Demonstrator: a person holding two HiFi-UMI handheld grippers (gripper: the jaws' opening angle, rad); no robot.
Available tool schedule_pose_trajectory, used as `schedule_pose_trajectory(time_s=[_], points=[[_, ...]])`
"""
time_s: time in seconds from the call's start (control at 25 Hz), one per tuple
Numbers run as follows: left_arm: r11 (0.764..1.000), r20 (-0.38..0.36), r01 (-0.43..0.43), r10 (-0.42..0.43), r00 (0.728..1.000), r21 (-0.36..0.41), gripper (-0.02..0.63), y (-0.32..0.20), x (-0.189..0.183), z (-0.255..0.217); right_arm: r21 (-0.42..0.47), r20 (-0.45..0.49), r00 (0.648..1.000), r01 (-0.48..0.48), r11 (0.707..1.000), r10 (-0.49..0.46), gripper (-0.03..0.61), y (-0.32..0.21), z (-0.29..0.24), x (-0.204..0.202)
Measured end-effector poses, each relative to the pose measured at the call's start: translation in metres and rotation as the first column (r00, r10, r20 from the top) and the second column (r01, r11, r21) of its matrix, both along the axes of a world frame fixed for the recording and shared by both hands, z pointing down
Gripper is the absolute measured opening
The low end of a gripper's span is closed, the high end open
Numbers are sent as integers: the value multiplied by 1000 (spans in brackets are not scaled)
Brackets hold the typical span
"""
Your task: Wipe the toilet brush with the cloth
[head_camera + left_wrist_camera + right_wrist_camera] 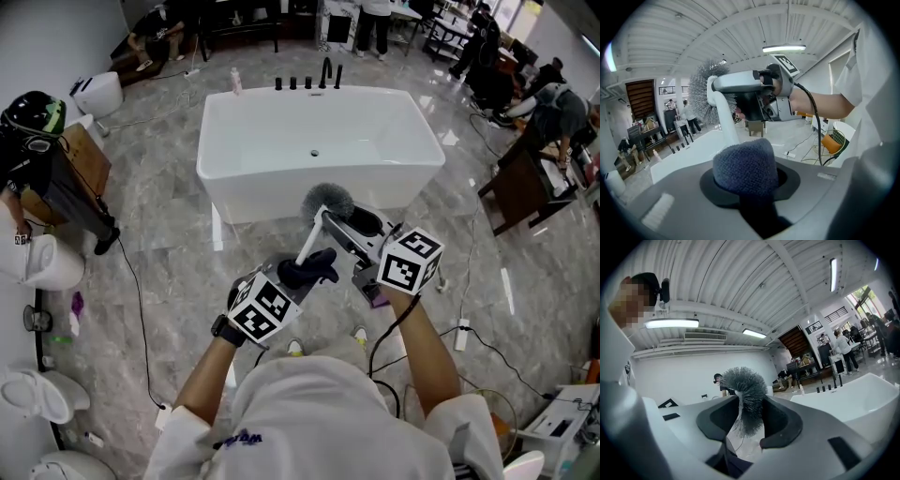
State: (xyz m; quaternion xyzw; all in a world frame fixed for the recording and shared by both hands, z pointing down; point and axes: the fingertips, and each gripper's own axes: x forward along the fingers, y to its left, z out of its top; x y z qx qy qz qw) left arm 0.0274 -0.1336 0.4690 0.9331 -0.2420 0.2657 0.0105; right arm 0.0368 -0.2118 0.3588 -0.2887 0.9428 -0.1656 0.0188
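I note my left gripper (305,272) clenched on a dark blue knitted cloth (745,166). My right gripper (330,221) is grasping the white-handled, grey-bristled toilet brush (746,391).

The cloth (305,270) hides the lower end of the toilet brush (325,201) handle in the head view.

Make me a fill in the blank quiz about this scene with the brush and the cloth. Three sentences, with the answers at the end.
1. The left gripper has a dark ___ between its jaws.
2. The right gripper has its jaws on the toilet brush, which has grey bristles and a ___ handle.
3. Beyond both grippers in the head view stands a white ___ with black taps along its far rim.

Missing words: cloth; white; bathtub.
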Motion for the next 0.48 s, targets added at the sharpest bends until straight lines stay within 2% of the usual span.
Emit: schedule_pose_trajectory(time_s=[0.32,0.48], points=[[999,36,1,-2,999,33,115,-4,-1,-5,53,-74,997,25,998,-21,152,12,-1,-9],[1000,-13,4,-4,1000,28,112,-9,1,-19,54,-102,994,46,997,-40,152,18,4,-16]])
